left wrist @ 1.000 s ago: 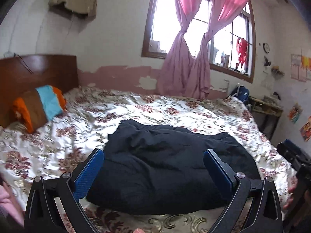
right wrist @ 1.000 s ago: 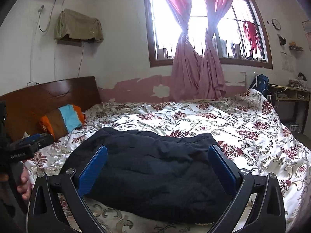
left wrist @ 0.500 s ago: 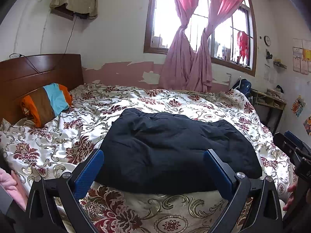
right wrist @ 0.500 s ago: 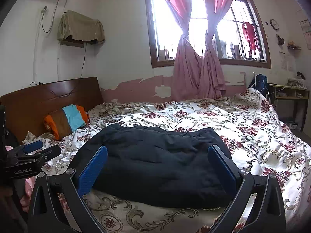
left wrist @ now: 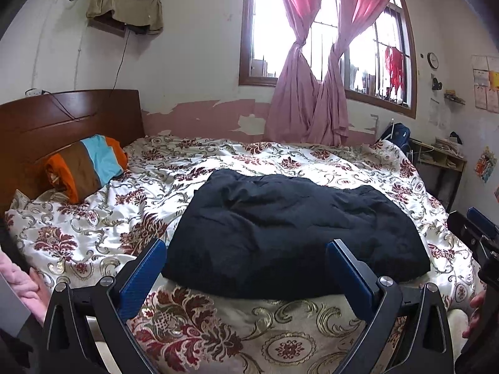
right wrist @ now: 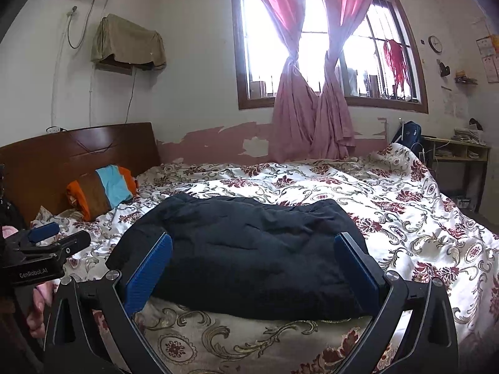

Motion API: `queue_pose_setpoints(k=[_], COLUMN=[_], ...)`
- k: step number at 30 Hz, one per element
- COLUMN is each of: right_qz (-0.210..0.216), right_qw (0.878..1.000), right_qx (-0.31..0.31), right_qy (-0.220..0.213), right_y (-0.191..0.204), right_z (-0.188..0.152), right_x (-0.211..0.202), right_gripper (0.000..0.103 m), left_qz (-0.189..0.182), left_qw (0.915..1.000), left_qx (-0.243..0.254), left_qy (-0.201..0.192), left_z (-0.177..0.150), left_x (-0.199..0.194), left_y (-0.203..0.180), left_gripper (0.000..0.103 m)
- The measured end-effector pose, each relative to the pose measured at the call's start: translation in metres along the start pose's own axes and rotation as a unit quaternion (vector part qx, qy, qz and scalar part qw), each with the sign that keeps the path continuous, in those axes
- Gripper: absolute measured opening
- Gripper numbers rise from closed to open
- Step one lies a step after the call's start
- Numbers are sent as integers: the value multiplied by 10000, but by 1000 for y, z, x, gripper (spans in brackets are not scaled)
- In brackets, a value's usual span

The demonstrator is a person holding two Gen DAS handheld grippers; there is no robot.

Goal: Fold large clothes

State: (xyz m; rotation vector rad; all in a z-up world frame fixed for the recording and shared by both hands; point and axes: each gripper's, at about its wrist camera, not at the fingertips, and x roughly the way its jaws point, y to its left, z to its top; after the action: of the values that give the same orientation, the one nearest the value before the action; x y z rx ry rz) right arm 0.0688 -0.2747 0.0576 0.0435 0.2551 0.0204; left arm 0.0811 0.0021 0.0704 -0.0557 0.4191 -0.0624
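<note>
A dark navy padded garment (left wrist: 290, 230) lies as a folded rectangular bundle on the floral bedspread (left wrist: 193, 321); it also shows in the right wrist view (right wrist: 249, 255). My left gripper (left wrist: 246, 251) is open and empty, held back from the garment's near edge over the bed's front. My right gripper (right wrist: 254, 244) is open and empty, likewise short of the near edge. The right gripper appears at the right edge of the left wrist view (left wrist: 477, 230). The left gripper appears at the left edge of the right wrist view (right wrist: 46, 243).
A striped orange, brown and blue pillow (left wrist: 87, 165) lies by the wooden headboard (left wrist: 62, 118) at the left. A window with tied pink curtains (left wrist: 312, 93) is behind the bed. A small desk (left wrist: 436, 159) stands at the far right.
Both grippers have drawn back and risen away from the garment, so more bedspread shows in front of it. The garment lies still. Both stay open.
</note>
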Motion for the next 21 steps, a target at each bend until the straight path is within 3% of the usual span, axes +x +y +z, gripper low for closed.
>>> queue_pose_setpoints(k=[21], right_qz=[-117], right_qw=[9987], right_qx=[-342], right_qy=[370], right_y=[15], right_z=[-41], right_x=[-25], right_gripper=[101], left_qz=[44], left_qw=[9995], left_qx=[307], left_qy=[85], left_z=[-42], left_x=[-26], left_y=[1], left_gripper=[103])
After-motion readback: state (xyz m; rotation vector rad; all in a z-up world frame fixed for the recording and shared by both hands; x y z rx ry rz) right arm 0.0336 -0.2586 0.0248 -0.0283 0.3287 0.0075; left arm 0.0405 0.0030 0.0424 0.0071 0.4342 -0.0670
